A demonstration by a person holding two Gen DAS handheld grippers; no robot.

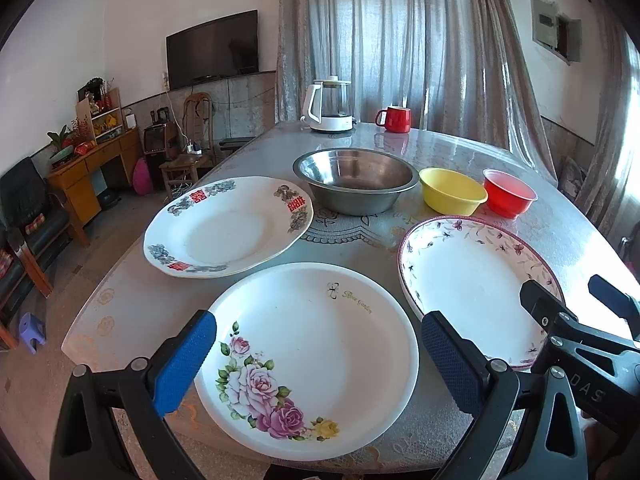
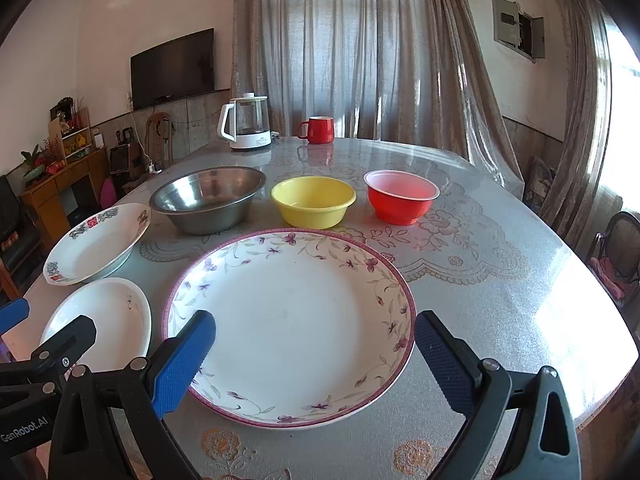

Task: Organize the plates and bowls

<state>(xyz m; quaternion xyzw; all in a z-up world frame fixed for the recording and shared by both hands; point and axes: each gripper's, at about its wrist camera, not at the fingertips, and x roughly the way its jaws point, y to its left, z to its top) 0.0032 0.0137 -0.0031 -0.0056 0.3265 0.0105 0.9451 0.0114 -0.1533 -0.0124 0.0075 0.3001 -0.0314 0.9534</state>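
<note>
Three plates lie on the table: a rose plate point(image 1: 308, 356) point(image 2: 102, 316) nearest, a plate with red characters point(image 1: 228, 226) point(image 2: 96, 244) at left, and a pink-rimmed floral plate point(image 1: 476, 280) point(image 2: 288, 320) at right. Behind them stand a steel bowl point(image 1: 354, 184) point(image 2: 208, 198), a yellow bowl point(image 1: 452, 190) point(image 2: 314, 200) and a red bowl point(image 1: 508, 192) point(image 2: 400, 196). My left gripper point(image 1: 318, 360) is open and empty, over the rose plate. My right gripper point(image 2: 314, 360) is open and empty, over the pink-rimmed plate; it also shows in the left wrist view point(image 1: 576, 304).
A white kettle point(image 1: 328, 106) point(image 2: 248, 124) and a red mug point(image 1: 394, 119) point(image 2: 318, 130) stand at the far side of the glass-topped table point(image 1: 500, 160) point(image 2: 500, 280). Curtains hang behind. Chairs and a wooden cabinet point(image 1: 92, 168) stand on the left.
</note>
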